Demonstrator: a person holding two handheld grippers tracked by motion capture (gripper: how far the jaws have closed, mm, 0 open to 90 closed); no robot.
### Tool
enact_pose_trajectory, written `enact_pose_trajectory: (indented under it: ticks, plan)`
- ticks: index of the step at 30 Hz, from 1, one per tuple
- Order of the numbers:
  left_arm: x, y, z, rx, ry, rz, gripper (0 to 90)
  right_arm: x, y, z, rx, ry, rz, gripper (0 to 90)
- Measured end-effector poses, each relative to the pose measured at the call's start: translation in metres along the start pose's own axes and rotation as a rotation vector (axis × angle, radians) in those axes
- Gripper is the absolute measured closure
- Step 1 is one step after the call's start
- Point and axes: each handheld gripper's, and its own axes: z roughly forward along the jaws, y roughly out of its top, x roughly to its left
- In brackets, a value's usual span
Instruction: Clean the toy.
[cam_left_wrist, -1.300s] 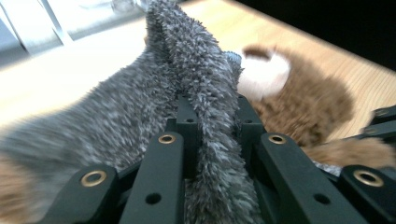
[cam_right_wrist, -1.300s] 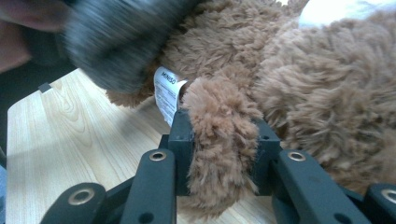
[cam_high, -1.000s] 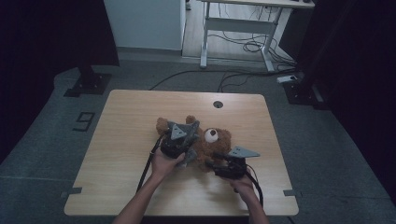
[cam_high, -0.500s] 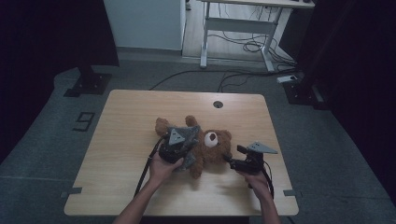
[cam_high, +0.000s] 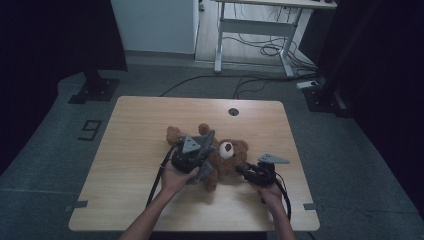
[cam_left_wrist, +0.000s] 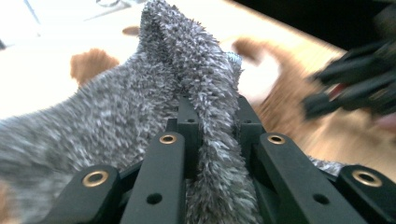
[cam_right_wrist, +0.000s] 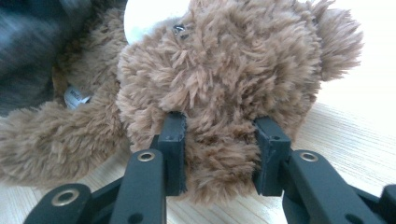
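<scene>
Table (cam_high: 130, 200): light wood top with a round cable hole (cam_high: 233, 111) near its far edge; the work takes place right of centre, toward the near edge.

Left hand (cam_high: 175, 179): enters from the bottom of the high view and carries the left gripper (cam_high: 192, 150) over the bear's body.

Left gripper state: jaws closed on a fold of grey fuzzy fabric (cam_left_wrist: 205, 93). In the left gripper view (cam_left_wrist: 215, 140) the fold stands up between the two black jaws and is pinched there; the rest of the fabric spreads to the left of the jaws.

Grey fuzzy fabric, location: draped on the bear's torso, under and beside the left gripper (cam_high: 205, 172).

Teddy bear (cam_high: 230, 157): brown plush with a white muzzle, lying on the table. Its feet point toward the far left, its head toward the right. A small white label (cam_right_wrist: 74, 97) shows on its side in the right gripper view.

Bear head (cam_right_wrist: 224, 70): lies just left of the right gripper, resting on the wood.

Right gripper (cam_high: 247, 172): held level, pointing left at the bear's head.

Right gripper state: jaws have just been closing; in the right gripper view (cam_right_wrist: 219, 154) both pads press into the brown plush at the lower edge of the head, which fills the gap between them.

Right hand (cam_high: 270, 192): at the near right of the table, a cable trailing from the gripper beside it.
</scene>
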Motion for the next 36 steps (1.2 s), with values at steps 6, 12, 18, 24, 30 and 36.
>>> enact_pose_trajectory:
  ticks: [6,12,18,24,30,36]
  plan:
    - [-0.034,0.024,0.015,-0.005,-0.080,0.044,77.3,-0.001,0.000,0.000,-0.008,0.010,0.016,63.8]
    - [-0.060,-0.003,0.068,0.130,-0.151,0.065,77.1,-0.003,0.000,0.000,-0.016,0.024,0.057,65.9]
    - [-0.050,-0.025,0.069,0.119,-0.178,0.011,78.0,-0.005,0.000,0.000,0.010,0.022,0.042,68.0]
    - [-0.026,-0.041,0.048,0.150,-0.103,0.019,78.1,-0.009,0.000,-0.001,0.006,0.039,0.047,68.0]
    - [-0.006,-0.048,0.025,0.134,-0.094,-0.024,78.1,-0.008,0.000,-0.001,0.005,0.050,0.030,68.0]
    - [-0.008,-0.045,0.010,0.089,-0.105,-0.044,78.0,-0.010,0.000,-0.001,-0.003,0.056,0.039,67.9]
